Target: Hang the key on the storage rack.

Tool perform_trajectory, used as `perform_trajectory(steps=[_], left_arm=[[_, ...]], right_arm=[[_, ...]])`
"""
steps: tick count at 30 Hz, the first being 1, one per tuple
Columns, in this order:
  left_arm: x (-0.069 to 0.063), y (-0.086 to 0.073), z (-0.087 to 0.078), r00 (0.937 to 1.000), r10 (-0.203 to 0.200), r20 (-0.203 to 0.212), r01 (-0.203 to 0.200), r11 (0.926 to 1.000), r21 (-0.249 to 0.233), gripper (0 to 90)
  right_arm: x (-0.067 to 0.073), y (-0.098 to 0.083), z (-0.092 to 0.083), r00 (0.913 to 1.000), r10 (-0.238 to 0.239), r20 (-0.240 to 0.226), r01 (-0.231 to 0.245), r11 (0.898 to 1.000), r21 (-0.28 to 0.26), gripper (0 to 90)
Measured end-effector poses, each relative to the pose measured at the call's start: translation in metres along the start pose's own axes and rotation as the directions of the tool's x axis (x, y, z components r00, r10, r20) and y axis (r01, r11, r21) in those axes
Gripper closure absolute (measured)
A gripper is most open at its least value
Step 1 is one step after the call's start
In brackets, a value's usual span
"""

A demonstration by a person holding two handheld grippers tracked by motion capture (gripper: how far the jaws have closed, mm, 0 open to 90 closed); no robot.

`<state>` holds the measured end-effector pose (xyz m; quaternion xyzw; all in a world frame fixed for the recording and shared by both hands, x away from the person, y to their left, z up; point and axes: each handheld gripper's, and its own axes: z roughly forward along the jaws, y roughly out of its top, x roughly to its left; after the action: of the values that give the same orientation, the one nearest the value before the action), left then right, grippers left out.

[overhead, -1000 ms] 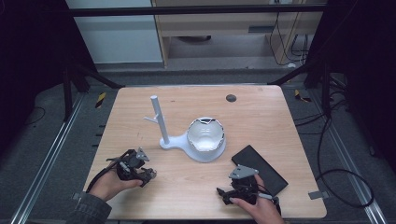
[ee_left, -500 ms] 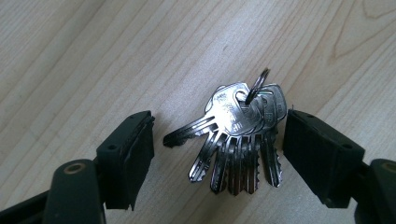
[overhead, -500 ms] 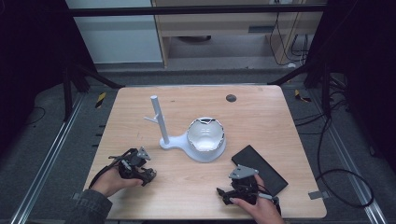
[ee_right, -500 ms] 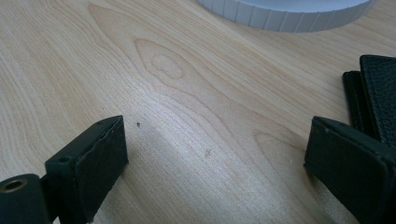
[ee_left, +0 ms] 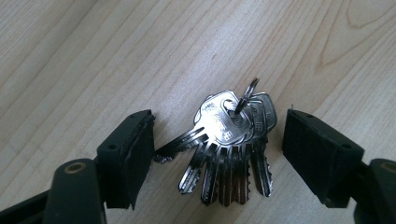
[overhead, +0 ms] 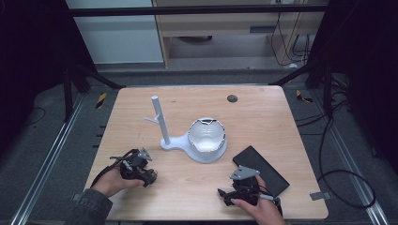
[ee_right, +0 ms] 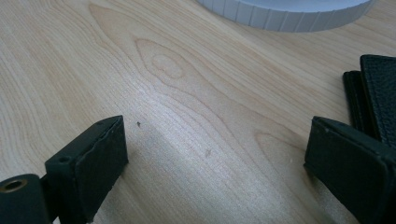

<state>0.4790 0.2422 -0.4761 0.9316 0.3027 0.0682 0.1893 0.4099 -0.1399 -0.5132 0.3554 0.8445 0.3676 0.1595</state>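
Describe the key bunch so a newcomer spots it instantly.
Start at the wooden table, near edge on the person's left, well short of the white stand with its bowl-shaped base. There the left claw points down, jaws open, and the key bunch lies flat between them: silver keys fanned from one ring, the only shiny metal among white plastic and a black wallet.

Stamped marks on the keys (ee_left: 231, 135), too blurred to read

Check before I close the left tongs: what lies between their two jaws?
In the left gripper view, a bunch of keys on a ring lies flat on the wooden table between the jaws of the open left tongs, apparently untouched by either pad.
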Motion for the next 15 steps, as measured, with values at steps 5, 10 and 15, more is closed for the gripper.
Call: perform_trajectory(steps=[5,10,15], left_arm=[[-0.004,-0.0008,-0.0065,0.9995,-0.029,-0.012,0.03,0.999,0.035,45.2],[-0.0043,0.0013,-0.0082,0.9985,-0.05,-0.022,0.051,0.997,0.058,58.9],[-0.0059,0.0028,-0.0084,0.9977,-0.064,-0.025,0.065,0.9958,0.065,76.5]], right_arm=[[0.0001,0.0,-0.0002,1.0,0.0,-0.001,0.0,1.0,0.002,5.9],[0.0001,-0.0001,-0.0003,1.0,-0.001,-0.001,0.001,1.0,0.003,5.9],[0.0,-0.0001,-0.0003,1.0,-0.001,-0.002,0.001,1.0,0.003,5.9]])
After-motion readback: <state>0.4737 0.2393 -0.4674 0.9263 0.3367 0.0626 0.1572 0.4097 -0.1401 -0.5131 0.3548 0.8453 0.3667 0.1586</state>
